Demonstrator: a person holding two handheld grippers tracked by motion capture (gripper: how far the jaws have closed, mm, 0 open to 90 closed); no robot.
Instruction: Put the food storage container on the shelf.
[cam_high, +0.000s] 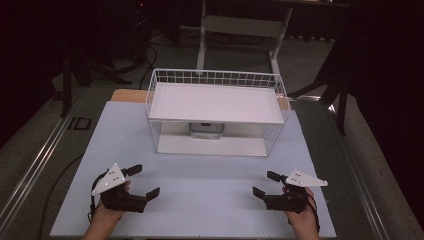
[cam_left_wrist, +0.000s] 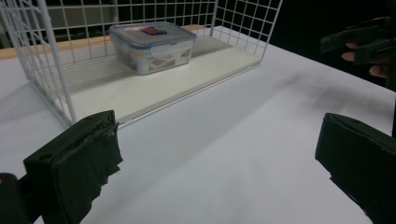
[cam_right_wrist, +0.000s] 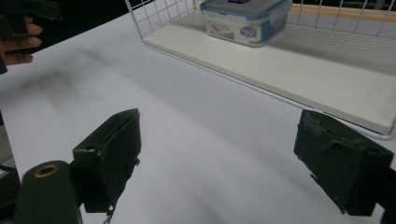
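A person at a white table (cam_high: 200, 200) holds two black grippers low over its near edge, both with jaws spread wide and nothing between them. The left gripper (cam_high: 146, 181) sits at about 7 o'clock on the tabletop, the right gripper (cam_high: 265, 184) at about 5 o'clock, each angled inward toward the wire basket (cam_high: 165, 80) that stands at 12 o'clock. The basket lies on its side with its open face toward the person, a white shelf board (cam_high: 215, 102) across its top. Inside, on the lower white panel and well back toward the rear mesh, rests a clear lidded food container (cam_left_wrist: 152, 46) with a blue-edged snap lid, seen in the high view as a small shape (cam_high: 206, 131) under the shelf.

Both grippers are well apart from the container, and neither touches the basket. The likely trouble from here lies in the reach: the shelf leaves a low opening, so a gripper entering too high could knock the board or catch the front wire. The container's smooth walls and rounded corners could slip from the pads if pinched off-centre, and a push instead of a clean grip would slide it against the back mesh.
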